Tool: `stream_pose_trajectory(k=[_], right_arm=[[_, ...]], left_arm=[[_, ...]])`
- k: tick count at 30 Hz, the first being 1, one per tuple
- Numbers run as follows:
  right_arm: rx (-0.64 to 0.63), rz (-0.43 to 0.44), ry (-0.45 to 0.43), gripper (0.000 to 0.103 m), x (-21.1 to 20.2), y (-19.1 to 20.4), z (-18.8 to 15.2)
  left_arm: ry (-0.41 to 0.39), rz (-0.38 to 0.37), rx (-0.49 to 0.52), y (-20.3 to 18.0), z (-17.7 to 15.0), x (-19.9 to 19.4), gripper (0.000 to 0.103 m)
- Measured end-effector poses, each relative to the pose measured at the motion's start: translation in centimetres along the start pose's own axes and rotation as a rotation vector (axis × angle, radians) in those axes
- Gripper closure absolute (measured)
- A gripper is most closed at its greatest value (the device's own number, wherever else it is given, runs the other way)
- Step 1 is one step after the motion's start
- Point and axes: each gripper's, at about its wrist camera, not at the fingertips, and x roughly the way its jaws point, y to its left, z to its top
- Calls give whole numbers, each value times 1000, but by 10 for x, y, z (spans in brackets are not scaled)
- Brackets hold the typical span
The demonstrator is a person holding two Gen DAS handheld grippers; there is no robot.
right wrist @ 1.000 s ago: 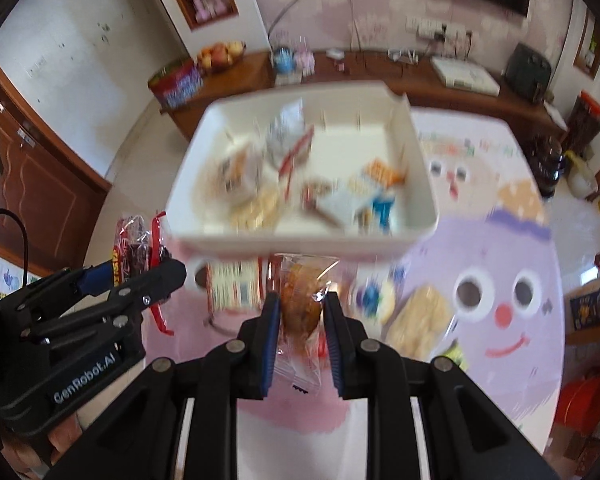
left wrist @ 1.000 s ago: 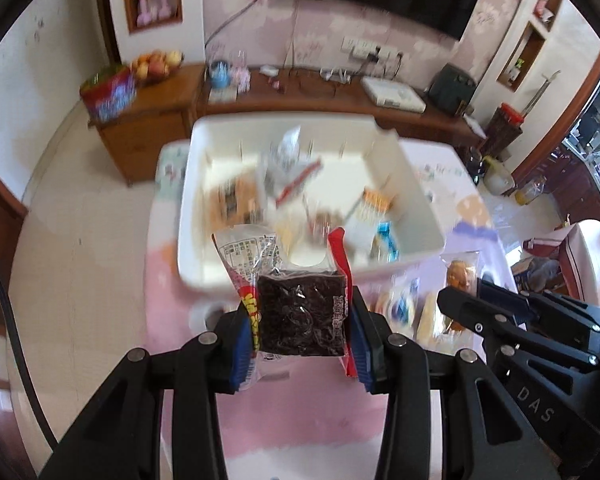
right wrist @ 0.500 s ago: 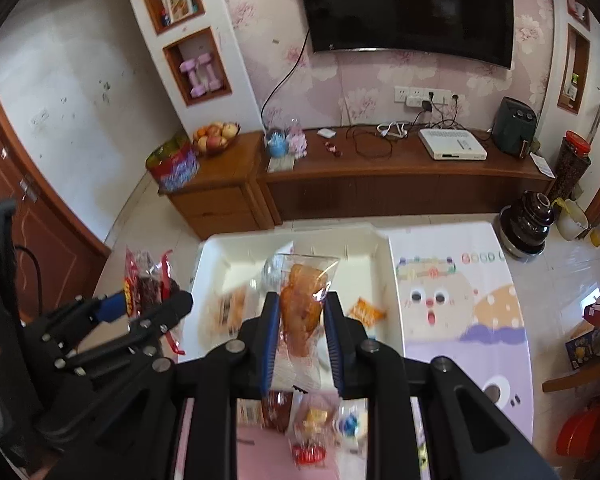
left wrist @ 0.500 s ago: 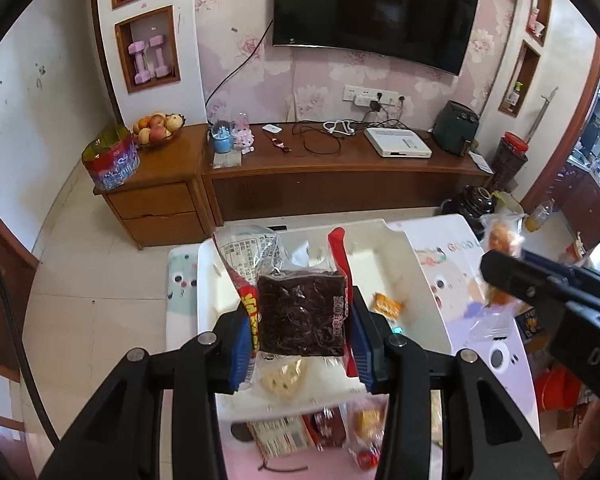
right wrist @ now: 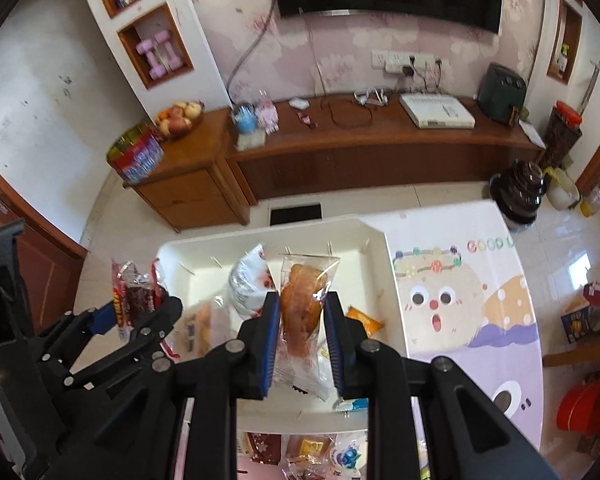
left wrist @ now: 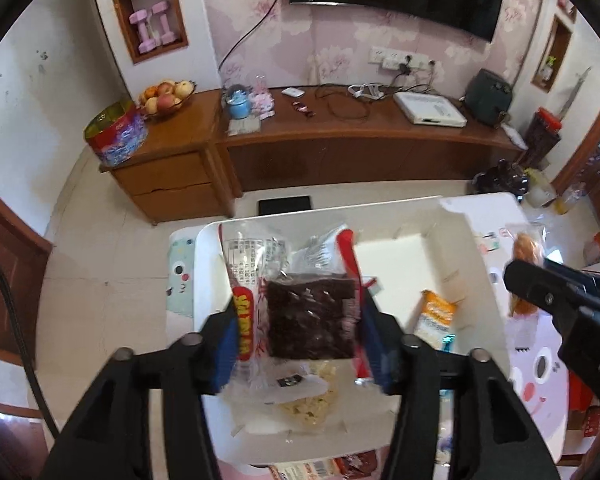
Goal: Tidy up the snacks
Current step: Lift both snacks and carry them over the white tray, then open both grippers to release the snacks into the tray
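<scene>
My left gripper (left wrist: 300, 332) is shut on a clear packet of dark dried fruit with red and yellow print (left wrist: 310, 316), held above the white divided box (left wrist: 476, 264). My right gripper (right wrist: 302, 320) is shut on a clear packet of orange-brown pastry (right wrist: 300, 312), held over the same box (right wrist: 374, 248). In the right wrist view the left gripper (right wrist: 140, 308) shows at the left with its packet (right wrist: 134, 292). In the left wrist view the right gripper's packet (left wrist: 526, 252) shows at the right. Several snack packets lie in the box, among them an orange one (left wrist: 434, 314).
The box stands on a table with a cartoon-print cloth (right wrist: 460, 300). More snack packets (right wrist: 300, 450) lie on the table in front of the box. Behind it are a tiled floor and a wooden TV cabinet (left wrist: 340, 136) with a fruit bowl (left wrist: 166, 94).
Both grippers have risen from table level to high above the box, each keeping its packet. In the last half second both views have moved in closer over the box.
</scene>
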Motion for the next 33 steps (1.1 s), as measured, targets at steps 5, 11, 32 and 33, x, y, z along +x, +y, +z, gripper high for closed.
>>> stream_pose_trajectory(k=[5, 11, 32, 33], right_arm=[[-15, -65, 96, 76, 30, 0, -9], [19, -74, 106, 64, 33, -7, -19], [-41, -91, 46, 63, -23, 16, -53], [-47, -98, 40, 63, -26, 17, -54]], left_arm=[[49, 5, 20, 3, -6, 22, 16], [71, -5, 18, 7, -15, 28, 16], [-31, -92, 2, 11, -37, -36, 16], [-35, -95, -2, 12, -38, -39, 16]])
